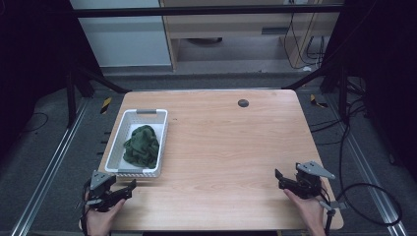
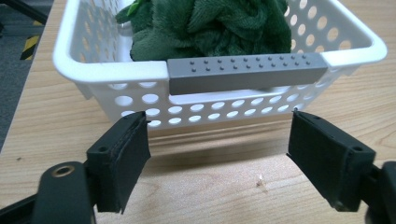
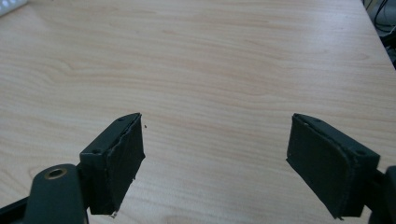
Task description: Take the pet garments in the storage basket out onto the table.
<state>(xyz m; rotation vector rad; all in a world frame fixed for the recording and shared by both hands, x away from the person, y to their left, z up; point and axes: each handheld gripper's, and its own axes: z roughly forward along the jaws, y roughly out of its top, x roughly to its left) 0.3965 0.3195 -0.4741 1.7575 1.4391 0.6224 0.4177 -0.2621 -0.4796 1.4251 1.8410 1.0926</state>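
A white basket [image 2: 88, 65] dotted with round holes carries a grey handle [image 2: 246, 73] studded with small dark bumps and holds a dark green cloth [image 2: 210, 23], all on a pale wood-grain bench [image 1: 236, 142] beside black tools.

Green cloth [image 2: 210, 23]: top cut off by the upper edge of the left gripper view — its underside is buried in the basket [image 2: 116, 74].
Basket far end: out of frame in that view; a white corner [image 3: 11, 4] barely shows in the right gripper view.
Person's forearms: cropped at the bottom of the high view.
Dark disc [image 1: 243, 103] on the table [image 1: 221, 147]: too small to identify.
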